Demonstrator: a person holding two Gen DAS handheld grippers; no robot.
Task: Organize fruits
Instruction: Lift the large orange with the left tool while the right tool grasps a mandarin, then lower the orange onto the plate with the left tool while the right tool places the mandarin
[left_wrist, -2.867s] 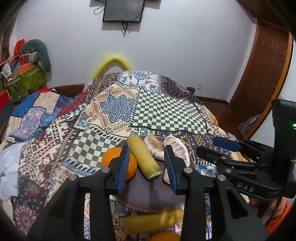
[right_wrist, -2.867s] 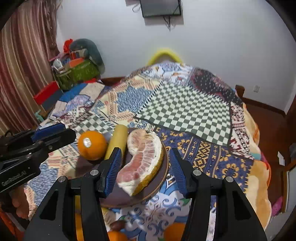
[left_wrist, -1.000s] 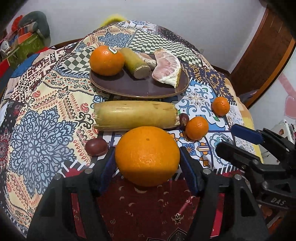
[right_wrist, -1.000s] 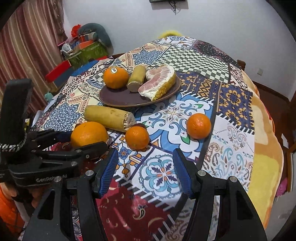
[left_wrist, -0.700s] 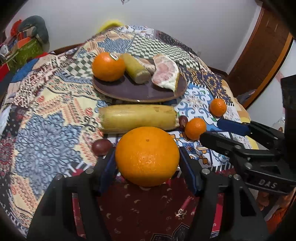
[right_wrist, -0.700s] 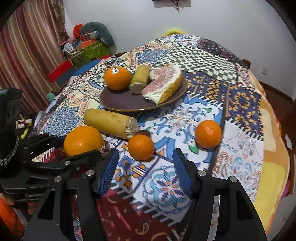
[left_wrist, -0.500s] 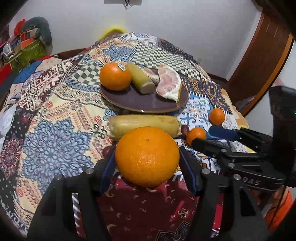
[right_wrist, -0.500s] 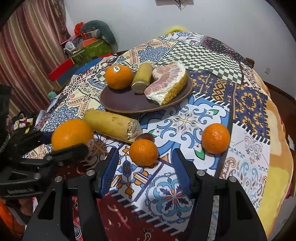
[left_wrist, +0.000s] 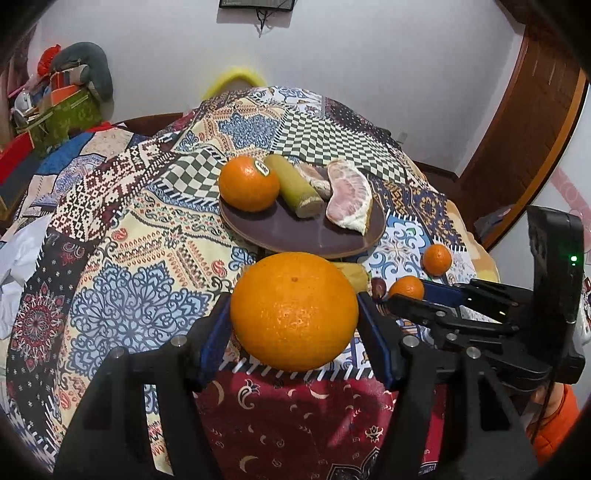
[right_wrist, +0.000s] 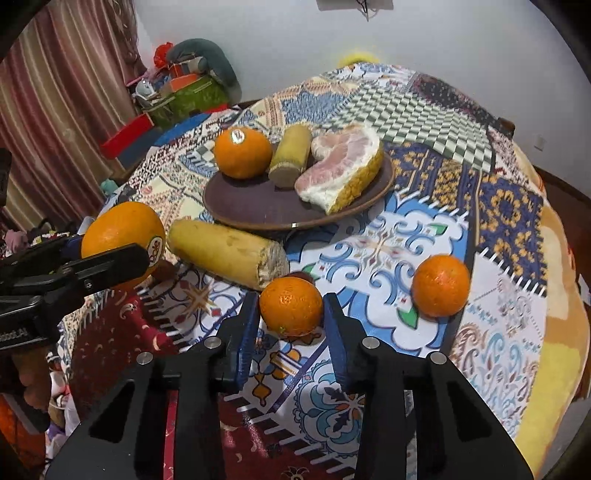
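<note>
Patchwork-covered table (right_wrist: 509, 206): left gripper (left_wrist: 293, 332) clamped on large orange (left_wrist: 294, 311), plate (left_wrist: 295, 234) straight ahead; right gripper (right_wrist: 291, 325) fingers apart, straddling small orange (right_wrist: 290, 305), not gripping.

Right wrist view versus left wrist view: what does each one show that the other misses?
Only the right wrist view shows the long yellow stick whole and the Dole sticker. Only the left wrist view shows the wooden door. Both show the big orange clamped in the left tongs, the right tongs straddling a small orange, and the brown plate.
</note>
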